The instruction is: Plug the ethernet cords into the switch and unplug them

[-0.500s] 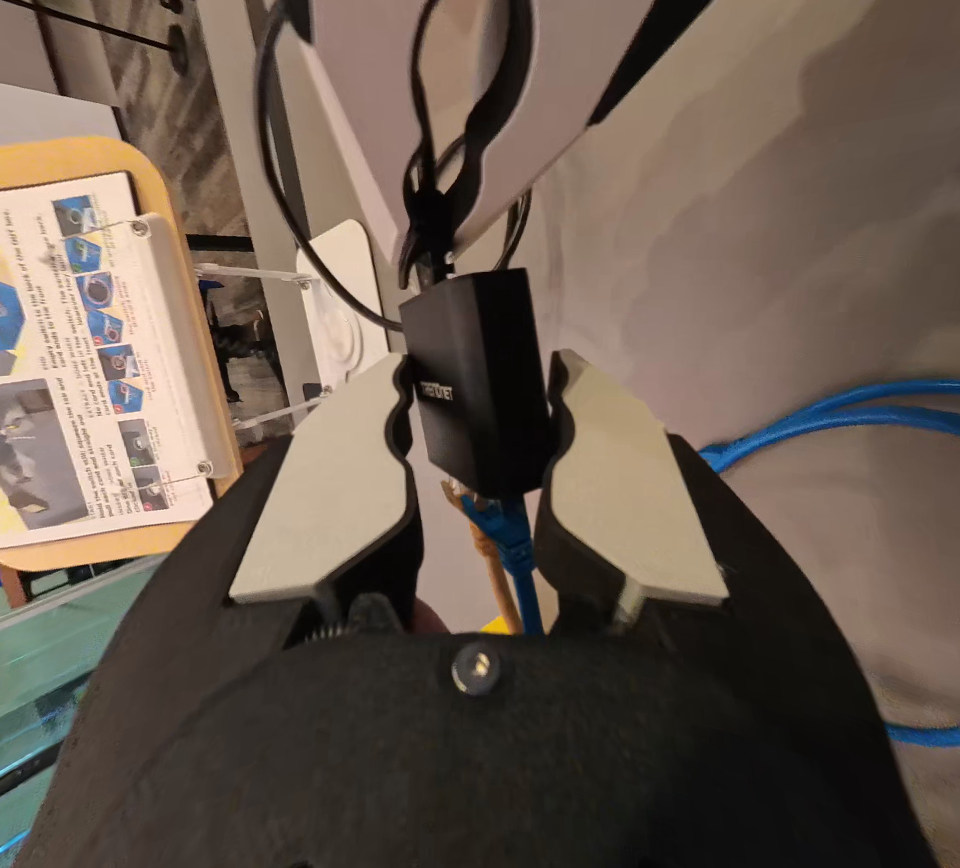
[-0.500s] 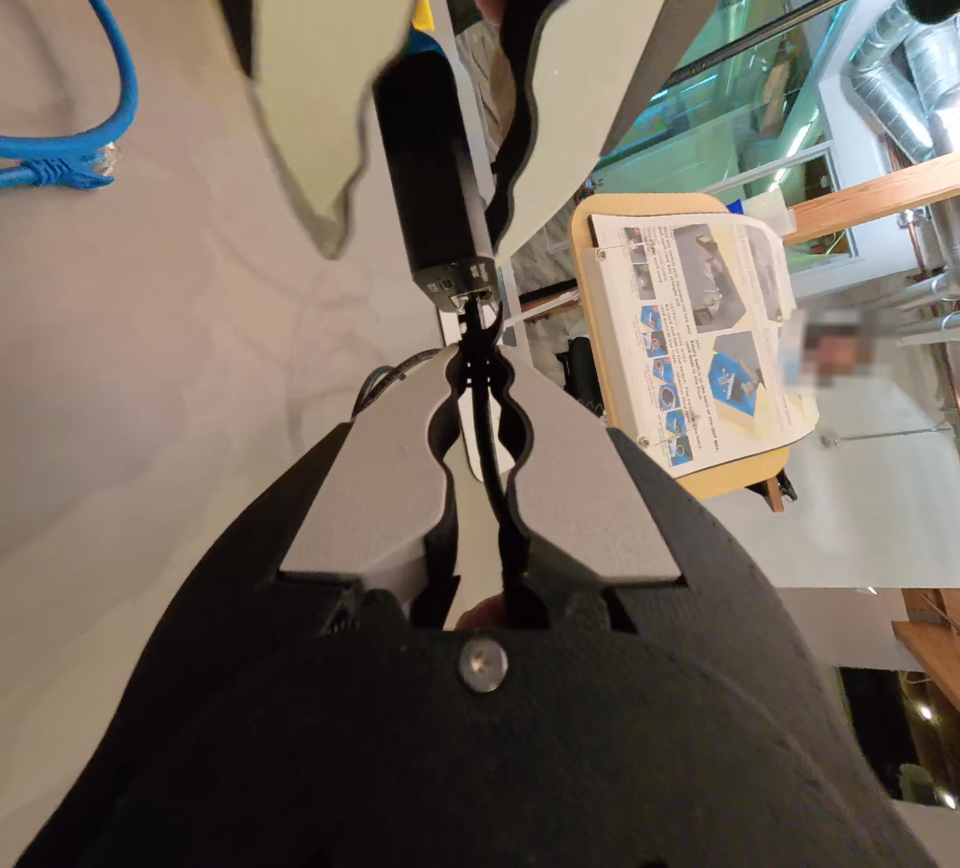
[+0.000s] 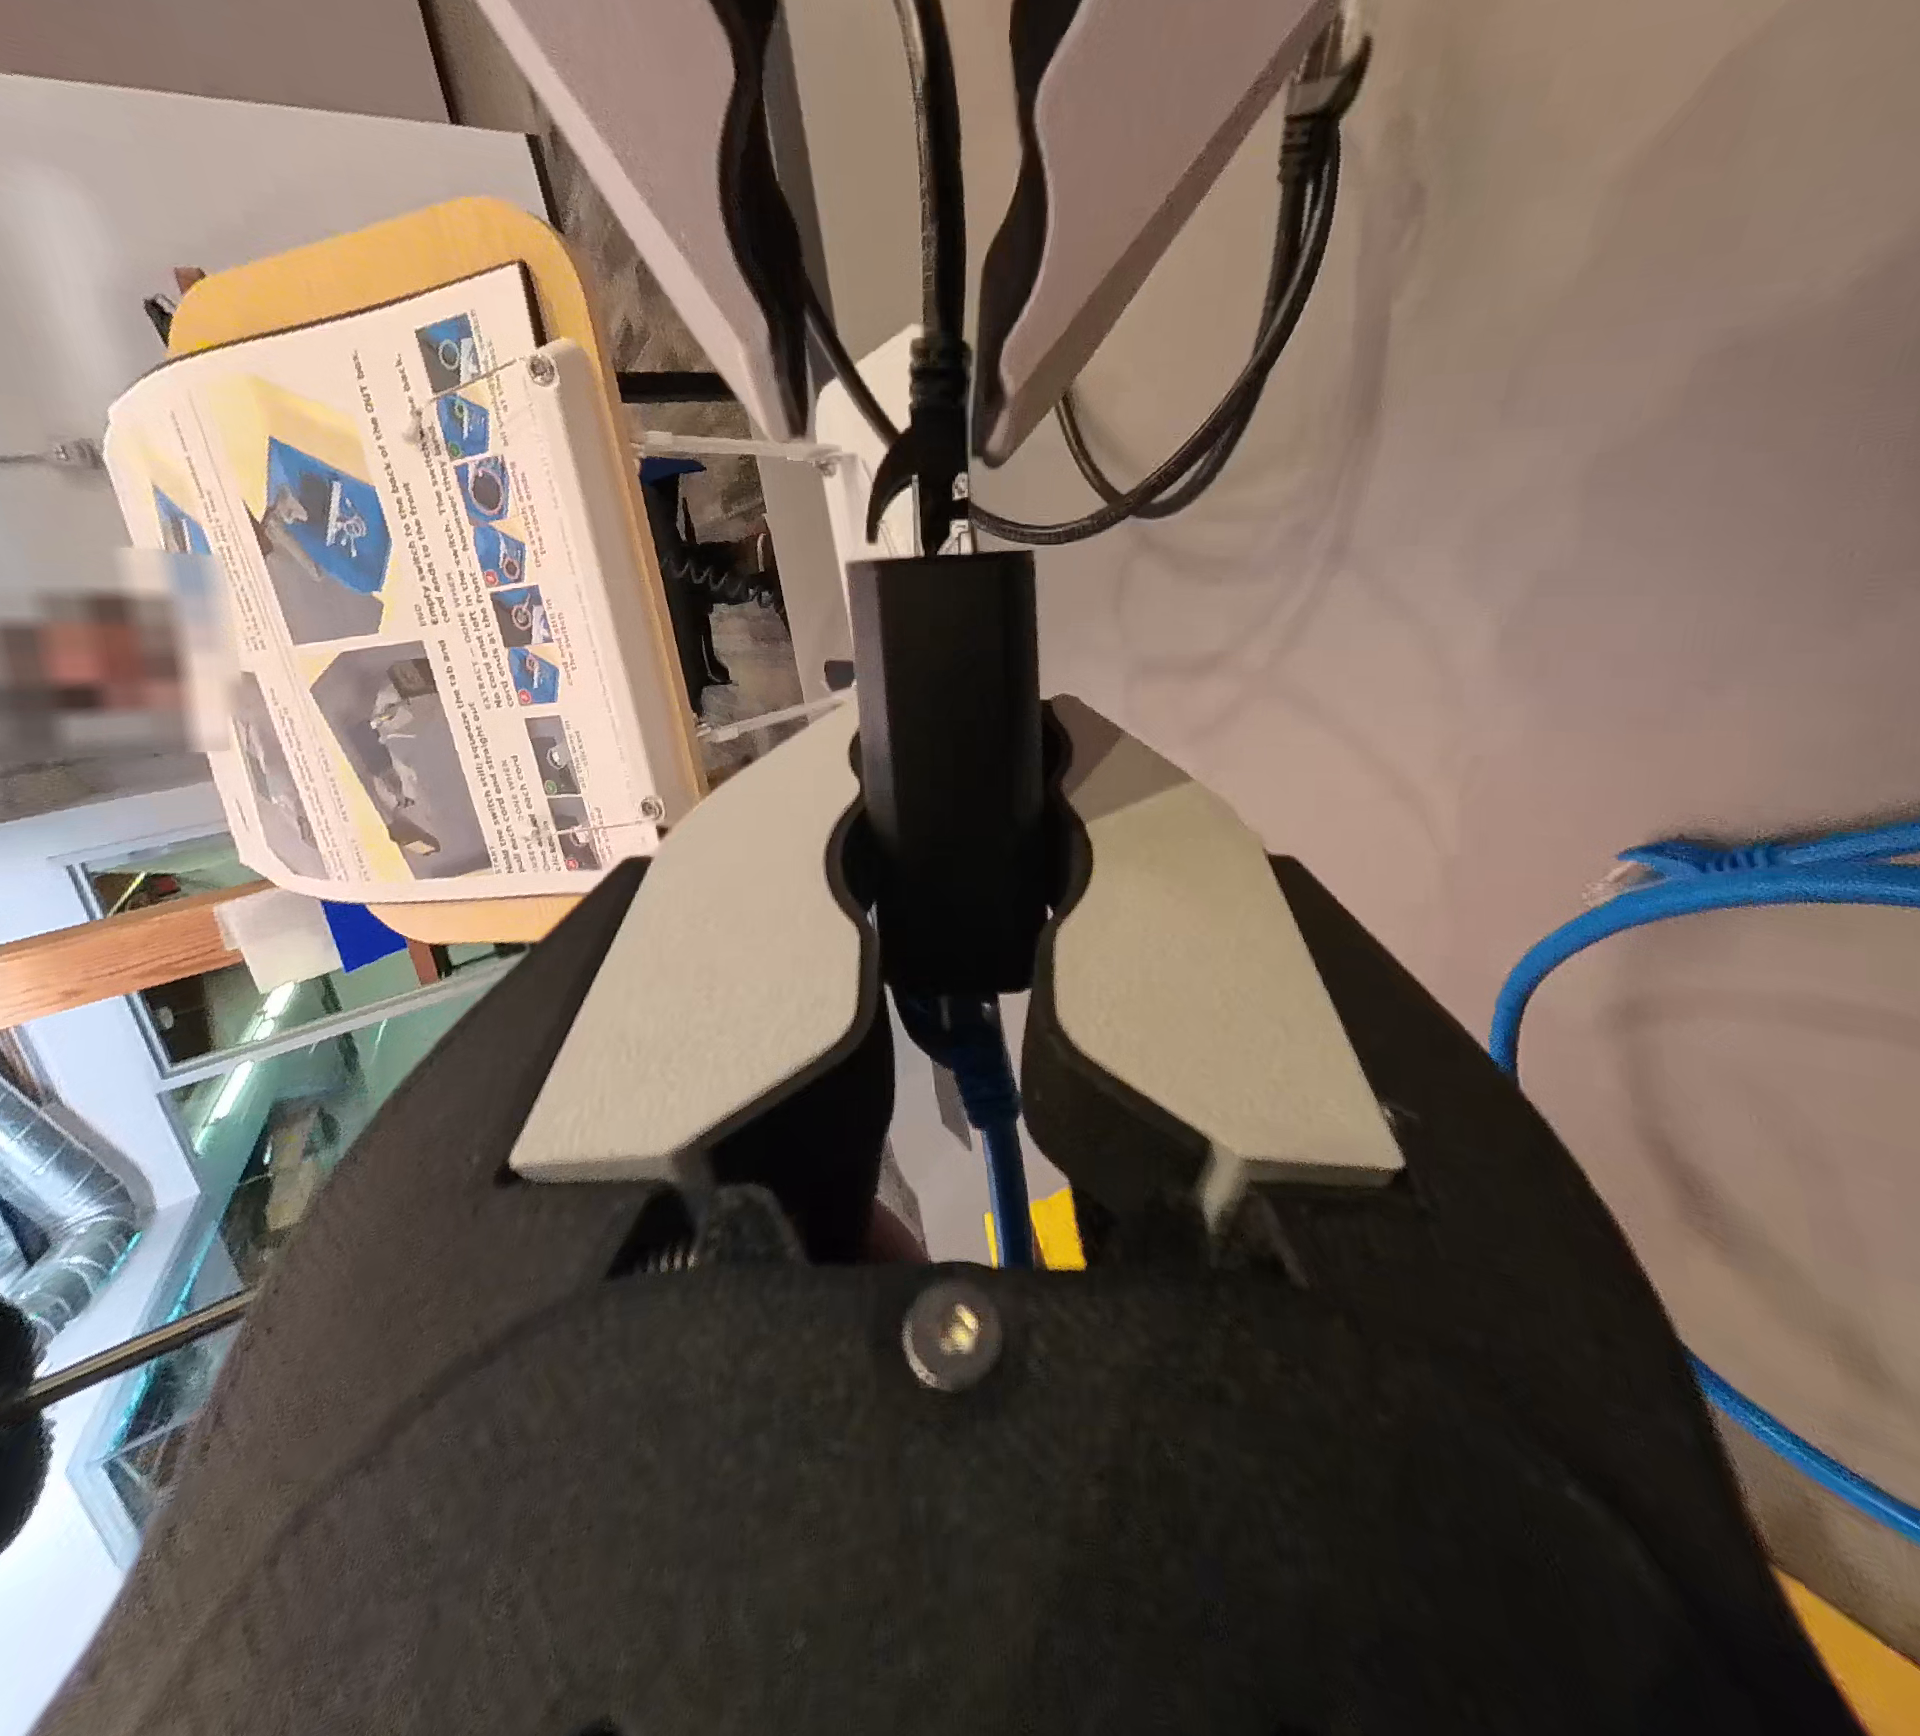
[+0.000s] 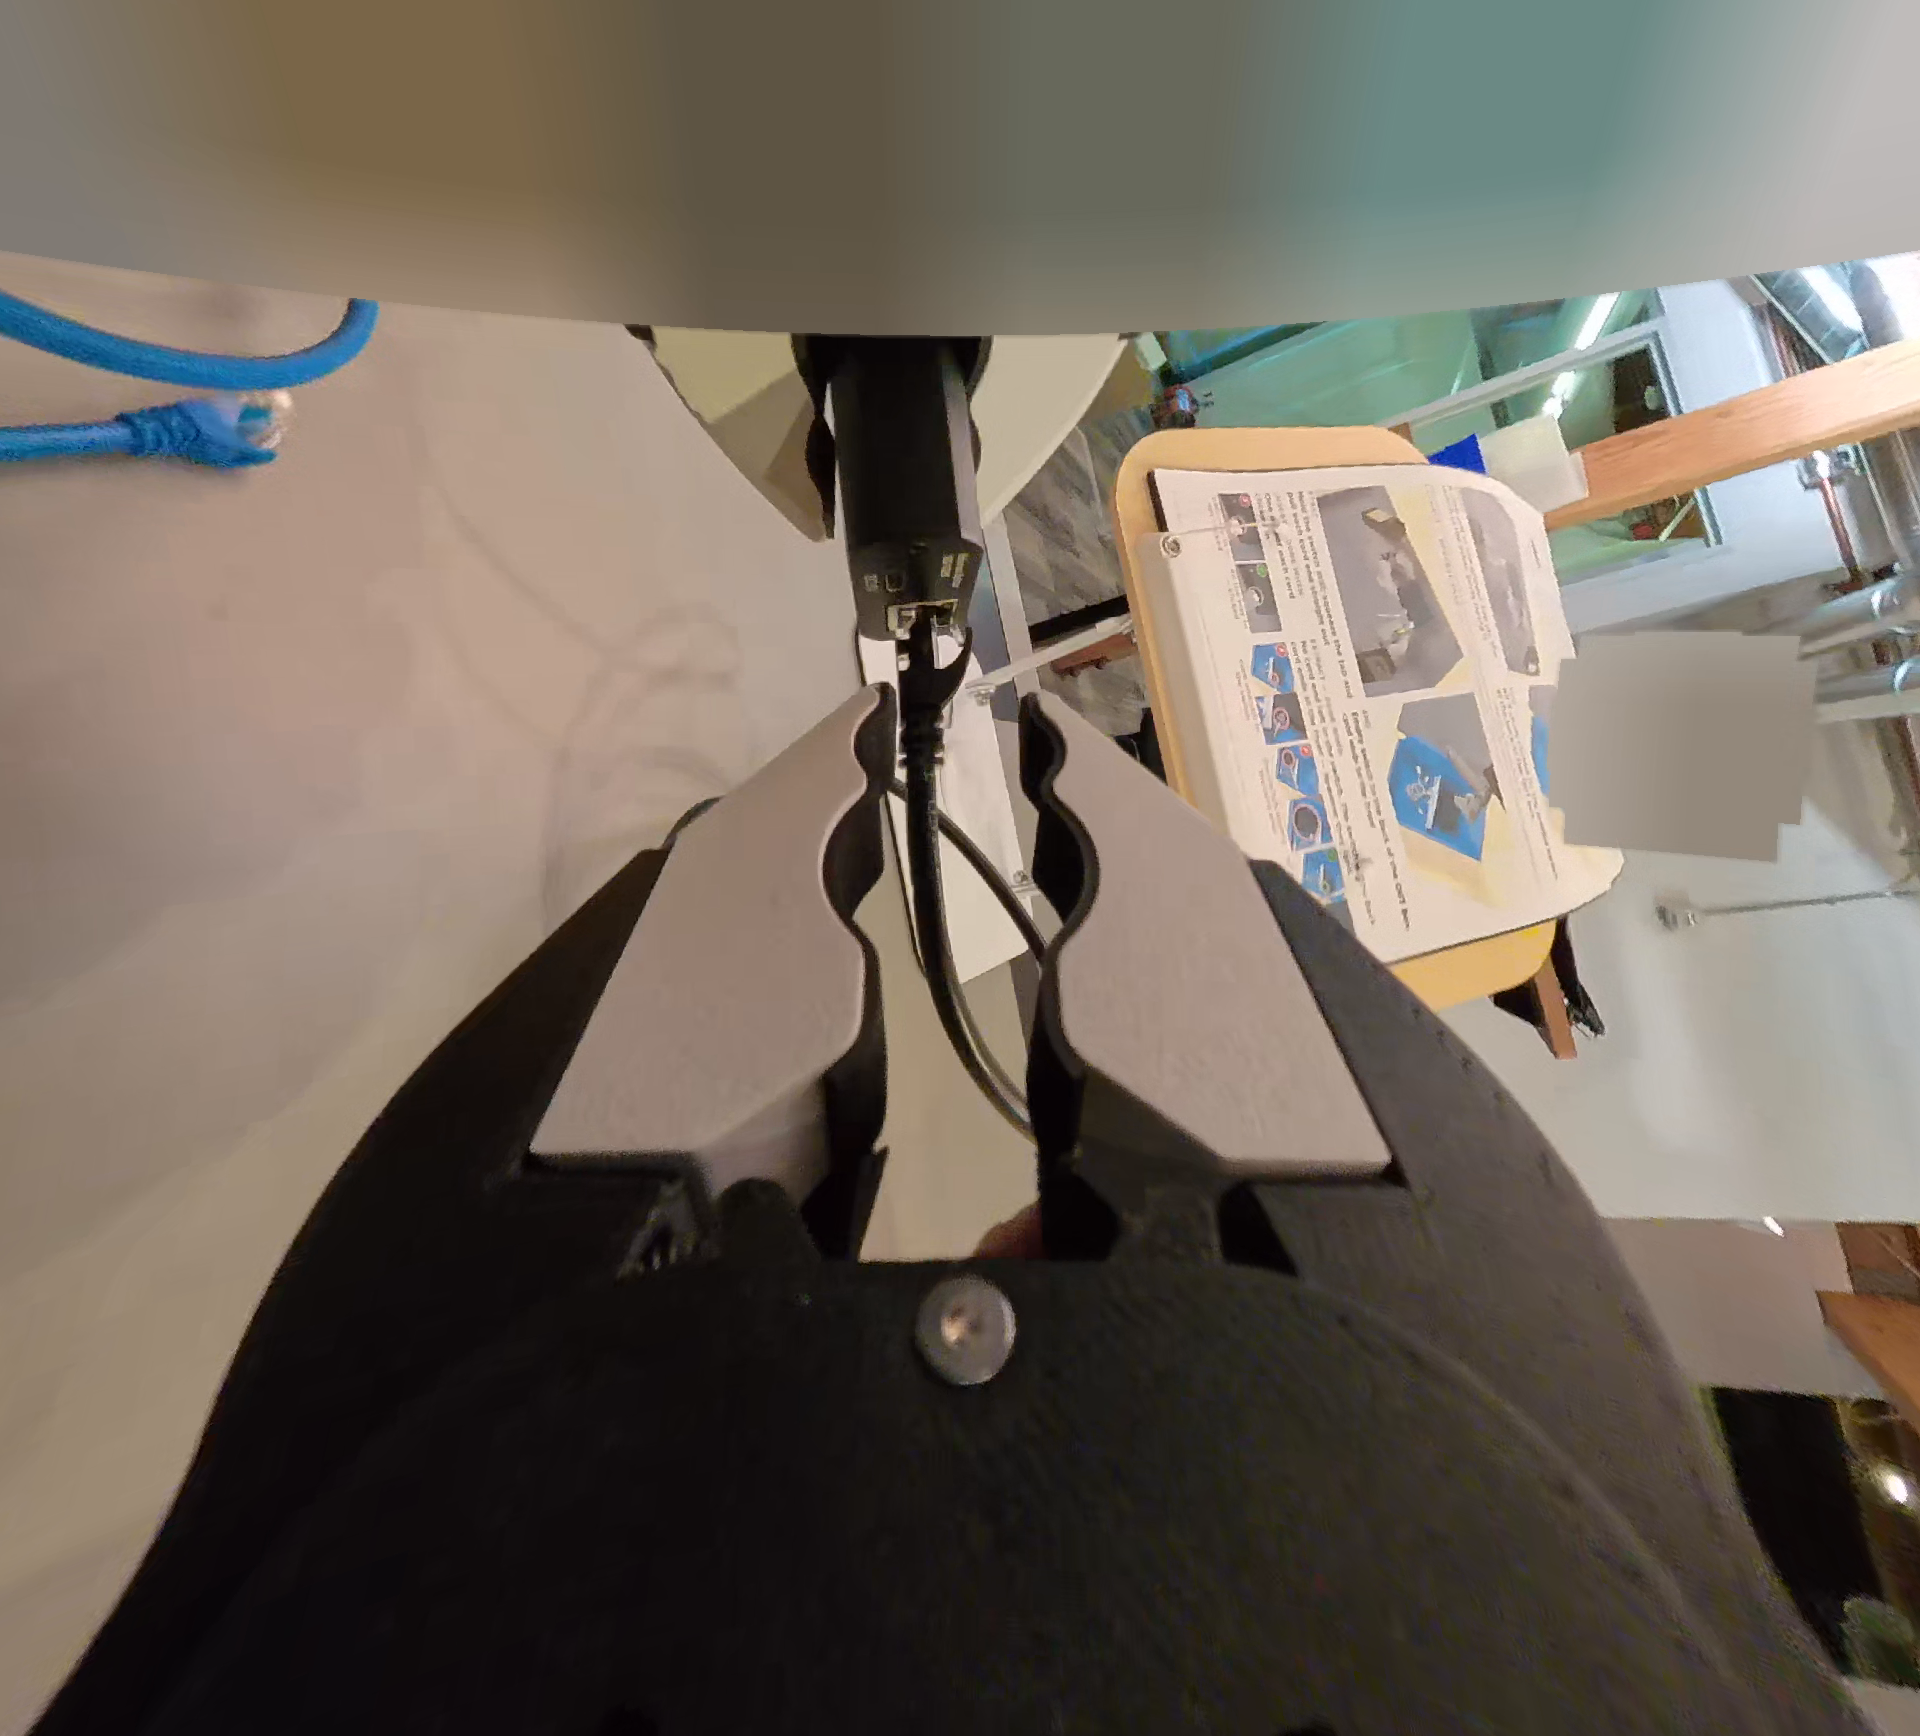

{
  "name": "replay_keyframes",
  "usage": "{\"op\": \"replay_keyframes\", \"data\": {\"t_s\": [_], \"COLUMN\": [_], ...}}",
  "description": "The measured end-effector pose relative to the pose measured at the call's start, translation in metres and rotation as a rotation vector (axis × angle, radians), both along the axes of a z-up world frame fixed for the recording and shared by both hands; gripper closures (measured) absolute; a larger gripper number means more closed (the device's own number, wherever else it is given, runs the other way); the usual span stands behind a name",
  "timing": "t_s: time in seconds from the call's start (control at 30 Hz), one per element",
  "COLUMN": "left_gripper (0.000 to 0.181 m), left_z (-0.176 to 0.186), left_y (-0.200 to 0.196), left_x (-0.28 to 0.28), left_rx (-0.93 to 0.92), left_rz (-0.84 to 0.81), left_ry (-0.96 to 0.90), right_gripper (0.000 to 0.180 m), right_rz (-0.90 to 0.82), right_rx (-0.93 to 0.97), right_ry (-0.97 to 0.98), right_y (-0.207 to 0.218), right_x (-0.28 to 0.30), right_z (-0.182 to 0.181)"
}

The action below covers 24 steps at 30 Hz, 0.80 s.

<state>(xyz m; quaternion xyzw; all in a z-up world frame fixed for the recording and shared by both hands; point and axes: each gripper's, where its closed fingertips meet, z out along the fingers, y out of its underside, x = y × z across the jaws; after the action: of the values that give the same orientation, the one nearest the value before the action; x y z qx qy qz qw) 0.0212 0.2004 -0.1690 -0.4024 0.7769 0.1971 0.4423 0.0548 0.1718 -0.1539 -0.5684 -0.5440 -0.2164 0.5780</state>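
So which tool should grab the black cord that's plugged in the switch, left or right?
Probably right. The right tool is open with the black cord running between its fingers, just below the black switch. The left tool is shut on the switch, so it looks busy holding it.

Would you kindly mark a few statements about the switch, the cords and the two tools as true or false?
1. The left tool is clamped on the black switch. True.
2. The right tool is clamped on the black cord. False: its fingers stand apart, with the cord passing between them.
3. A blue cord enters the switch's near end. True.
4. The loose blue cord is plugged in. False: its plug lies free.
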Motion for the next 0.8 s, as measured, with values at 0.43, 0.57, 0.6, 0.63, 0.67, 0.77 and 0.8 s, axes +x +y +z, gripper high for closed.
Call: {"op": "replay_keyframes", "data": {"t_s": [0.43, 0.57, 0.6, 0.63, 0.67, 0.77, 0.8], "left_gripper": [0.155, 0.155, 0.155, 0.155, 0.155, 0.156, 0.156], "left_z": [0.013, 0.018, 0.020, 0.021, 0.022, 0.023, 0.022], "left_y": [0.000, -0.002, -0.002, -0.003, -0.005, -0.010, -0.010], "left_x": [-0.003, -0.003, -0.003, -0.003, -0.002, -0.001, -0.002], "left_rx": [0.027, 0.031, 0.033, 0.024, 0.014, -0.003, -0.009], "left_rz": [0.066, 0.054, 0.046, 0.044, 0.038, 0.028, 0.029], "left_ry": [-0.015, -0.028, -0.031, -0.037, -0.041, -0.044, -0.039], "right_gripper": [0.166, 0.168, 0.168, 0.168, 0.168, 0.168, 0.169], "right_rz": [0.089, 0.112, 0.126, 0.142, 0.156, 0.195, 0.202], "right_rx": [0.031, 0.017, 0.017, 0.012, 0.006, -0.030, -0.034], "right_ry": [-0.136, -0.119, -0.107, -0.096, -0.093, -0.108, -0.136], "right_y": [0.008, 0.006, 0.005, 0.005, 0.003, -0.001, -0.002], "right_x": [-0.014, -0.015, -0.015, -0.015, -0.015, -0.016, -0.016], "right_z": [0.008, 0.013, 0.014, 0.016, 0.017, 0.016, 0.015]}}
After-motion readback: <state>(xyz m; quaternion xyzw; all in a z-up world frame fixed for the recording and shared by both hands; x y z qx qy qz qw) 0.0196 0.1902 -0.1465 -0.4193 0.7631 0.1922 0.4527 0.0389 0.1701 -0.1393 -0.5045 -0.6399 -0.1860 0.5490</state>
